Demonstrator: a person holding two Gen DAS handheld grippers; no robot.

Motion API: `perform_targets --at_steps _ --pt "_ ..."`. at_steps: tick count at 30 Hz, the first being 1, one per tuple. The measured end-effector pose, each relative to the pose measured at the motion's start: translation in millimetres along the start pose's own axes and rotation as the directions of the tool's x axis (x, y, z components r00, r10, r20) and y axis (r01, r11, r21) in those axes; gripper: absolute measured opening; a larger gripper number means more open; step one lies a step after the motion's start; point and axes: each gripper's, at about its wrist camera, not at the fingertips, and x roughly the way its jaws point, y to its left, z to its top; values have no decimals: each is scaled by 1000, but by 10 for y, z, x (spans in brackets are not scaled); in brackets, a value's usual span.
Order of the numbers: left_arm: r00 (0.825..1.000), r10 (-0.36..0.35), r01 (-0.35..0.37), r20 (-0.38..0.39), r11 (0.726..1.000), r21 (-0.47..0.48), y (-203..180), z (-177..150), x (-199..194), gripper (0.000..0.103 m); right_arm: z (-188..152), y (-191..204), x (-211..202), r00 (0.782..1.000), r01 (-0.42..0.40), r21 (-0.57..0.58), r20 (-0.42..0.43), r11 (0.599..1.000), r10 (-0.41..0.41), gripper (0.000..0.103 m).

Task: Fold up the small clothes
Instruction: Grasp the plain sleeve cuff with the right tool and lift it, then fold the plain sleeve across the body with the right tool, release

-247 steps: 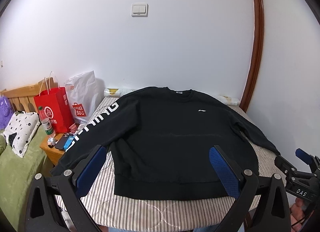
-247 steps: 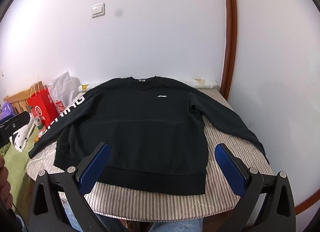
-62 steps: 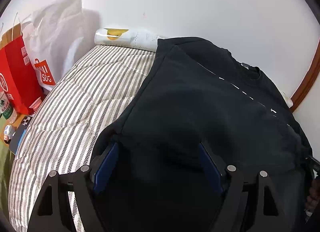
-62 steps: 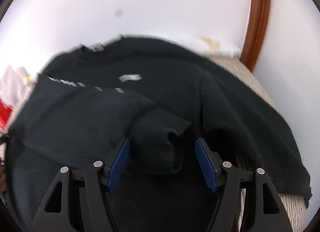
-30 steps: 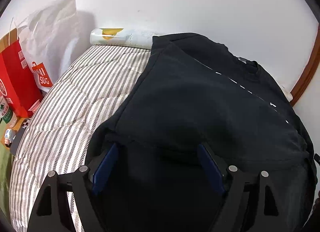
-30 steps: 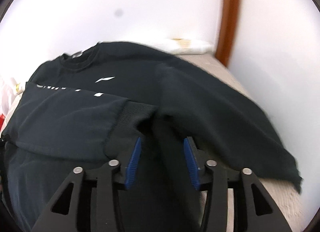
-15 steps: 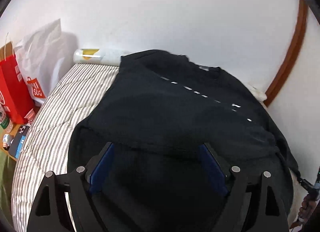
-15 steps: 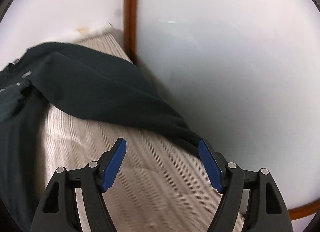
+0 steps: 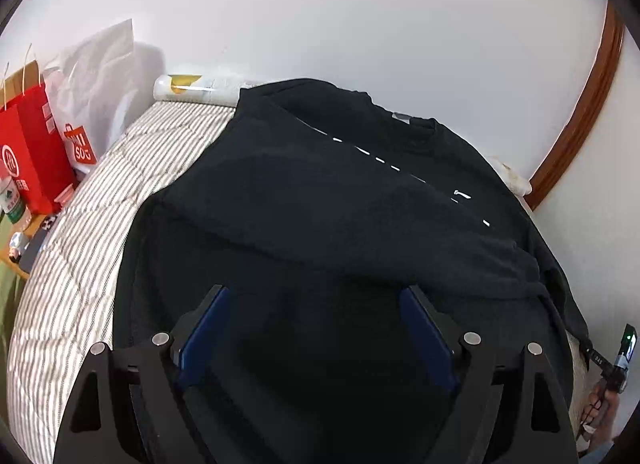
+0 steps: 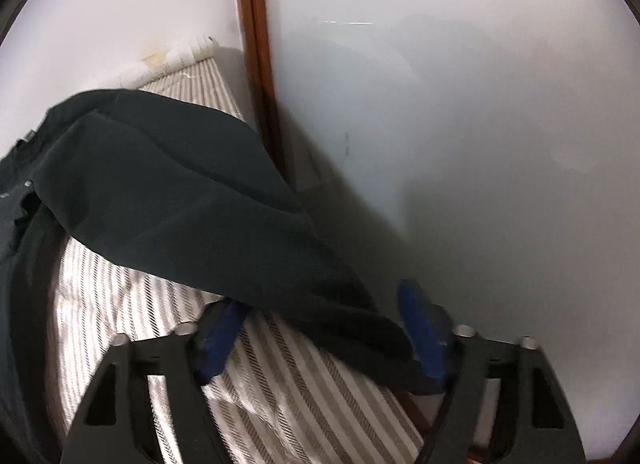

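A black sweatshirt (image 9: 320, 199) lies on the striped bed (image 9: 100, 223). Its left sleeve with white lettering is folded across the chest. My left gripper (image 9: 316, 320) is open and hovers low over the sweatshirt's lower body, holding nothing. In the right wrist view the sweatshirt's right sleeve (image 10: 192, 199) stretches out over the striped bed (image 10: 300, 396) toward the wall. My right gripper (image 10: 320, 332) is open and its jaws straddle the sleeve's cuff end (image 10: 372, 332) near the bed's right edge.
A red paper bag (image 9: 28, 147) and a white shopping bag (image 9: 92, 91) stand left of the bed. A rolled white item (image 9: 196, 89) lies at the bed head. A wooden door frame (image 10: 260, 75) and white wall (image 10: 460, 143) stand close on the right.
My right gripper let go of the folded left sleeve's cuff, opened, and swung right to the outstretched right sleeve's cuff. My left gripper drew back a little and stays open.
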Motion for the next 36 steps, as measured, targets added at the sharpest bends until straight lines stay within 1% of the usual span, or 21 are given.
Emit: perform_targets --at_steps 1,2,3,4,6,8,11,15,18,23,25,31,36 --pt "1000 -4 4 -5 1000 -3 -9 -6 2 86 9 28 -4 1000 -22 -7 2 1000 22 37" --pt "1000 -6 6 -7 1000 -1 -19 -11 1 86 23 77 -22 1000 -3 -23 8 1000 3 22" --pt "1000 -9 9 -7 1000 3 -32 -12 -6 86 29 139 -55 999 47 -53 21 997 -46 13" --pt "1000 -10 10 -5 1000 6 -39 -13 -17 86 64 211 -69 997 79 -76 32 994 -77 11" --pt "1000 -18 18 1 1000 10 -55 -5 -51 86 106 325 -171 992 121 -91 58 988 -116 10" --pt "1000 -23 23 11 1000 11 -54 0 -111 86 164 424 -338 989 120 -84 97 989 -111 10" --pt "1000 -4 4 20 1000 15 -20 27 -200 86 244 571 -640 986 85 -67 151 994 -74 10" --pt "999 4 -5 53 1000 15 105 90 -364 86 330 886 -1045 975 50 -98 222 994 -27 10" --pt "997 5 -6 77 1000 5 239 119 -488 86 402 1166 -1293 966 22 -122 259 992 11 10" --pt "994 22 -21 111 1000 -8 500 157 -660 86 618 1689 -1549 947 -22 -178 313 984 77 10" --pt "991 44 -41 129 999 -24 636 187 -722 86 699 1935 -1620 938 -36 -201 332 979 102 10" --pt "987 86 -76 137 995 -71 924 310 -740 86 818 2755 -1813 911 -91 -298 360 950 200 10" --pt "986 99 -89 131 993 -82 1038 435 -628 86 816 3399 -1787 900 -156 -371 328 915 286 10"
